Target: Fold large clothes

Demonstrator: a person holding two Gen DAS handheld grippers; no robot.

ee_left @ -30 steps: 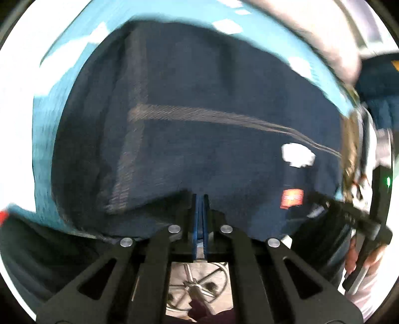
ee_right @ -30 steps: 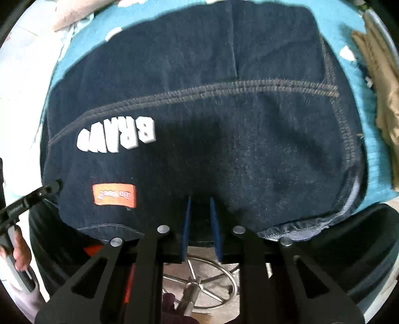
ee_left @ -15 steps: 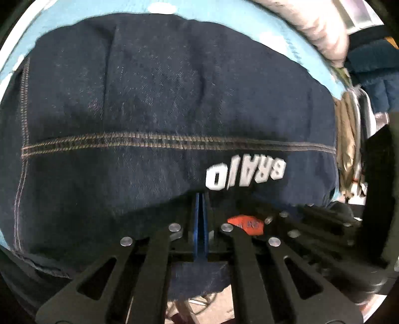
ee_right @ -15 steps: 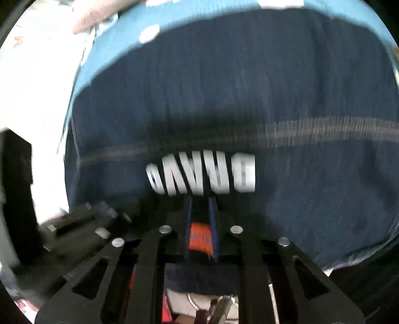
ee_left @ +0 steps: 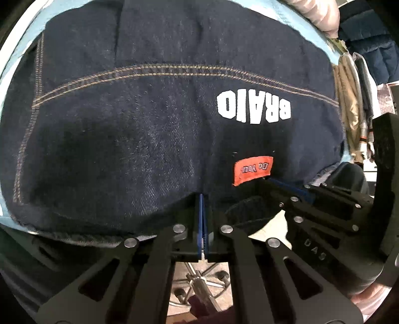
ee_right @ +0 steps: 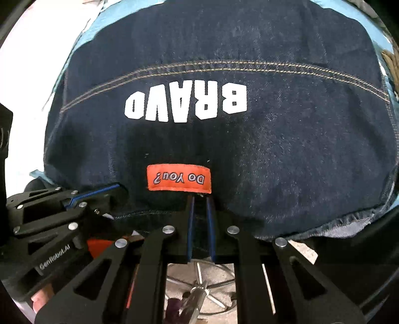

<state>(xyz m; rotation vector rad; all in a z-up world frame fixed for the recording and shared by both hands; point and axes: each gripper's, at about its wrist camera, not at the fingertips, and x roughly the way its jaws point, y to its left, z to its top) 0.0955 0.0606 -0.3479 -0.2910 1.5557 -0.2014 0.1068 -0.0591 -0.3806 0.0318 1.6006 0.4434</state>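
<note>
A blue cover [ee_left: 294, 18] is being overlaid by the dark denim garment [ee_left: 149, 124], its near hem lying at six o'clock. That hem is being pinched by the left gripper [ee_left: 202, 199], pressed together, and by the slightly spread right gripper [ee_right: 200, 202], just below the orange label [ee_right: 179, 178].
</note>
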